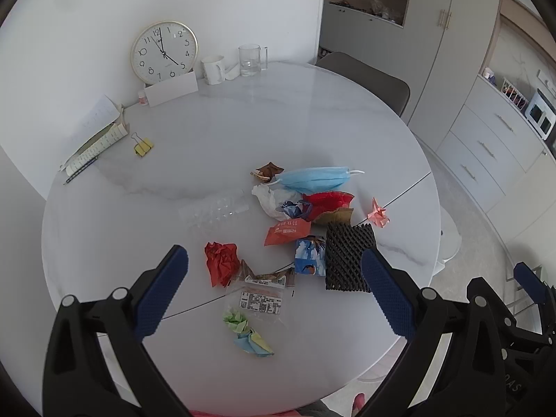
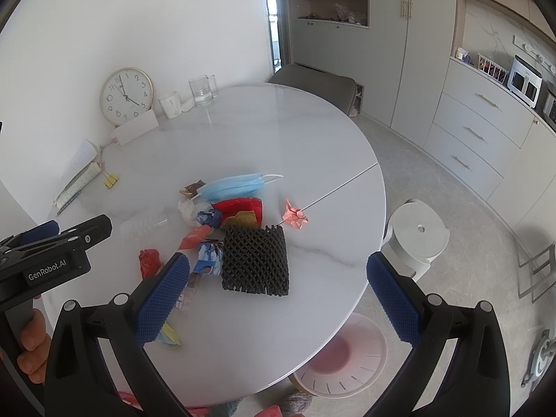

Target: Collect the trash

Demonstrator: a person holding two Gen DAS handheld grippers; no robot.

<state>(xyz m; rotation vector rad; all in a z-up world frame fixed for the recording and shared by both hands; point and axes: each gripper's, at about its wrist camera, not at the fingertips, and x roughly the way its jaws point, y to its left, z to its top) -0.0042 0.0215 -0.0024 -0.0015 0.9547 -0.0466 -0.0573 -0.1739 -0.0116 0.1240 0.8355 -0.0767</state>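
Note:
Trash lies on the round white table: a blue face mask, a red crumpled paper, a black foam net, a pink paper ball, an orange wrapper, a clear labelled wrapper and a green-blue paper wad. My left gripper is open and empty above the near wrappers. My right gripper is open and empty above the black foam net. The mask and pink paper lie farther off.
A clock, a white mug, a glass mug, notebooks and a yellow binder clip sit at the table's far side. A white bin with a pink liner stands on the floor under the table edge beside a stool.

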